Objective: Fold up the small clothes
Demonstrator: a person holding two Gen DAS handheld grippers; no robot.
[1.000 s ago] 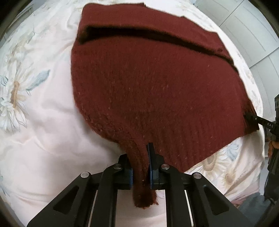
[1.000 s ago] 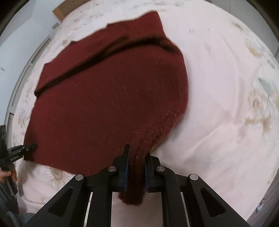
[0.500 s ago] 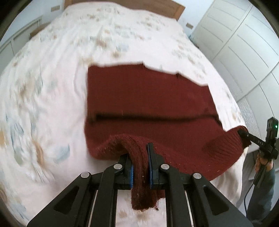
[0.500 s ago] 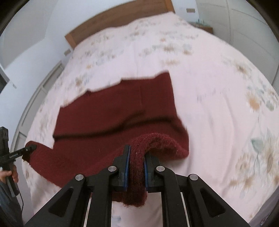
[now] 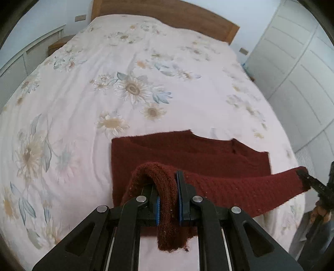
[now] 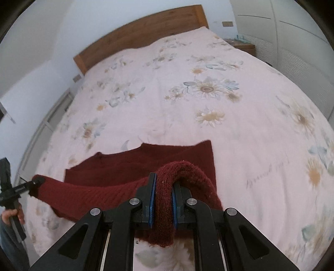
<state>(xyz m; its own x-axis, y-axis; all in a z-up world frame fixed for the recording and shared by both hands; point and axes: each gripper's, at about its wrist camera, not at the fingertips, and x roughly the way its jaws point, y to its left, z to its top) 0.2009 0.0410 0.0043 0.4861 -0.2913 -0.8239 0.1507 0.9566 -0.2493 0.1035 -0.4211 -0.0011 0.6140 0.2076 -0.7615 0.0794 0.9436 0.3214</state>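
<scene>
Both grippers clamped on the same dark red knit sweater [image 5: 187, 152], one corner each. Left gripper [image 5: 168, 200]: jaws narrow, blue pads pinching a bunched roll of the knit, a tail of fabric hanging out below the fingers [image 5: 183, 200]. Right gripper [image 6: 162, 200]: same picture, jaws nearly closed on a thick fold that loops over the right-hand finger and droops beneath.

The held edge is lifted off the bed and stretched between the two grippers as a taut ribbed band. In the left wrist view it runs off to the right, ending at the other gripper's tip near the frame edge. In the right wrist view it runs left to the other gripper, with a hand [image 6: 10, 214] on the handle.

The rest of the sweater [image 6: 146, 162] lies flat on the bed, near the foot end, far edge stepped and uneven, a layer already doubled over.

Bed [image 5: 146, 62] has a pale pink floral duvet with a wooden headboard [image 5: 167, 14] at the far end. White wardrobe doors [image 5: 302, 73] stand along one side, a wooden nightstand [image 6: 242, 44] by the head of the bed.
</scene>
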